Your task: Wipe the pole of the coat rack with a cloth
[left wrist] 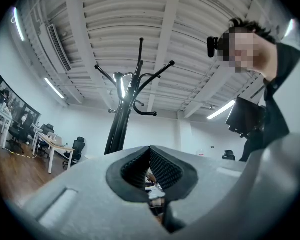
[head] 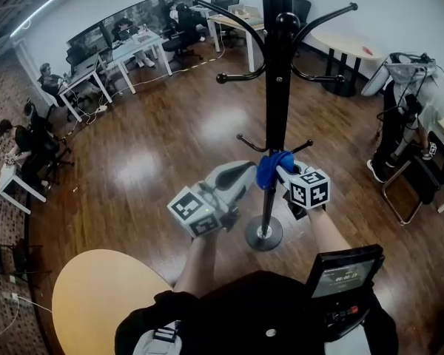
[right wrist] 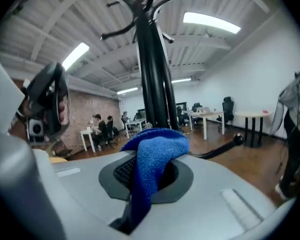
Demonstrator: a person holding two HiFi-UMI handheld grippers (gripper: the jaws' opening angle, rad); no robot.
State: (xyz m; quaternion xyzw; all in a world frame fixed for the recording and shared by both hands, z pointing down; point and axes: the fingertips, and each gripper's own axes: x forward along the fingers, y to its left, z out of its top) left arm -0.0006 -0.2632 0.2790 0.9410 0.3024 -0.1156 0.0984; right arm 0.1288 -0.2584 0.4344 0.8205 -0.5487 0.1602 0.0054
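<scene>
**A:** Where is the cloth right now?

**B:** A blue cloth [right wrist: 157, 151] is clamped in the right tool [head: 283, 171]. It is bunched over the tips and seems to touch the black pole [head: 277, 102] of the coat rack. It sits low down, just below the 2 small lower hooks [head: 244, 140] and above the round base [head: 263, 234] on the wooden floor.

**A:** And the other tool?

**B:** The left tool [left wrist: 150, 151] has its jaws together on nothing. It hovers just beside the pole, opposite the cloth.

**A:** How should these things handle?

**B:** The cloth looks soft, light and fluffy, so it should fold around the pole. Pinching 1 bunched fold, as here, leaves loose fabric to wrap. The pole looks stiff, smooth and likely slippery. The rack is tall on a small base and may rock, so press gently or steady the pole
</scene>
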